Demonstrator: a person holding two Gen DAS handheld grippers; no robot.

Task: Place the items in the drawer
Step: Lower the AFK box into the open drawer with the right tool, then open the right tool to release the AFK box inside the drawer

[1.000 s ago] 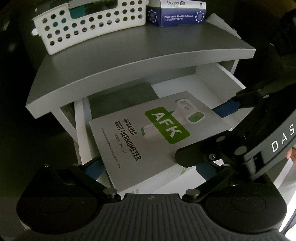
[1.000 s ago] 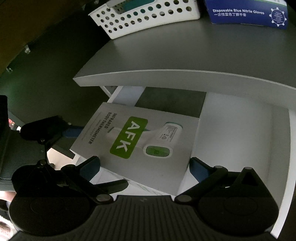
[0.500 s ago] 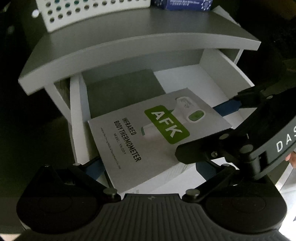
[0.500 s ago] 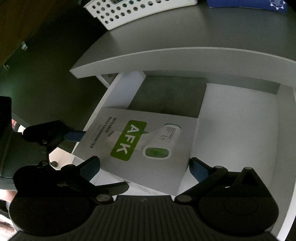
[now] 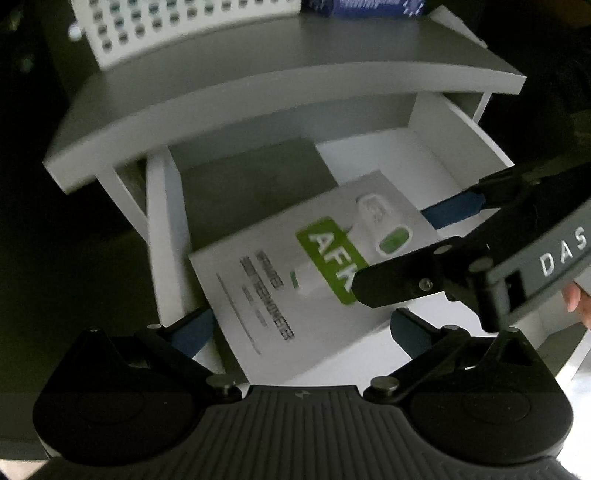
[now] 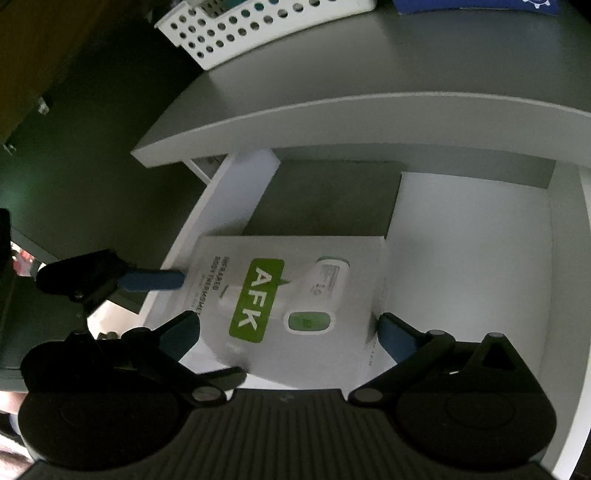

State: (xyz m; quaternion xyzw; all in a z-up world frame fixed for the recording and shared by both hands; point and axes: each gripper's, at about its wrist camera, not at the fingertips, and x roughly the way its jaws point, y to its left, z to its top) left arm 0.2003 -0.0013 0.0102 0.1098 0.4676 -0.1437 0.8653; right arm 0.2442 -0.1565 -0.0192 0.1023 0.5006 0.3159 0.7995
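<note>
A white infrared thermometer box (image 5: 280, 291) (image 6: 295, 295) with a green AFK label hangs tilted over the open white drawer (image 5: 162, 240) (image 6: 565, 295). My left gripper (image 5: 301, 330) is shut on its near end, blue pads against both sides. My right gripper (image 6: 288, 336) is shut on the box from the other side. In the left wrist view the right gripper's blue finger (image 5: 454, 210) touches the box's far corner. In the right wrist view the left gripper's blue finger (image 6: 151, 280) presses on the box's left edge. I cannot tell whether the box touches the drawer floor.
A dark grey patch (image 5: 251, 177) (image 6: 325, 199) covers the drawer's back left; its right half is bare white. The grey cabinet top (image 5: 295, 74) overhangs the drawer and carries a white perforated basket (image 5: 177, 33) (image 6: 258, 29) and a blue glove box (image 5: 369, 7) (image 6: 480, 5).
Both grippers have carried the box down and further in over the drawer. More of the drawer's inside shows now, and the basket and glove box have slid toward the top edge.
</note>
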